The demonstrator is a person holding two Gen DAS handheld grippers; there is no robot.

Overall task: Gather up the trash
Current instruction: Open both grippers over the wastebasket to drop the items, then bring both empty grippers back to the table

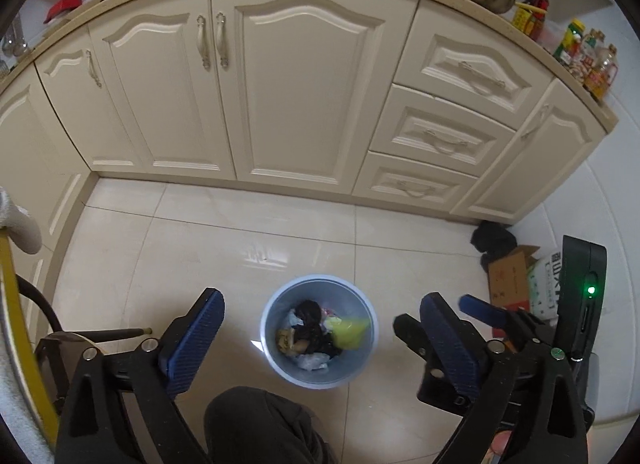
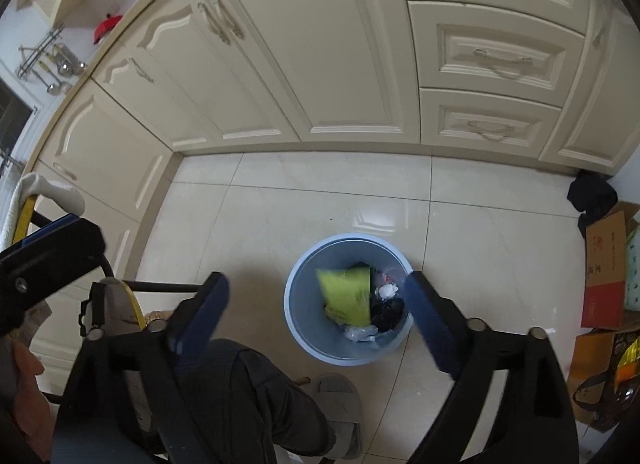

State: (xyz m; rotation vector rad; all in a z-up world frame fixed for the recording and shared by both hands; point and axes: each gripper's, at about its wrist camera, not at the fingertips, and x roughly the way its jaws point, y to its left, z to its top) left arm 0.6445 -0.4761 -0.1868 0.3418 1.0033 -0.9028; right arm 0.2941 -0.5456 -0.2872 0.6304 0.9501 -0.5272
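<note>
A light blue trash bin [image 1: 272, 318] stands on the tiled floor below both grippers; it also shows in the right wrist view [image 2: 306, 304]. It holds a yellow-green wrapper [image 2: 348, 294], black scraps [image 1: 310, 312] and white crumpled pieces [image 2: 388, 291]. My left gripper [image 1: 320, 334] is open and empty, high above the bin. My right gripper [image 2: 320, 316] is open and empty above the bin; it also shows at the right of the left wrist view [image 1: 444, 316].
Cream kitchen cabinets [image 1: 296, 87] and drawers [image 1: 444, 139] stand behind the bin. Cardboard boxes [image 2: 606, 268] and a dark cloth [image 2: 592, 193] lie at the right. The person's knee [image 1: 256, 424] and slipper [image 2: 340, 396] are near the bin. A chair [image 2: 120, 304] is at left.
</note>
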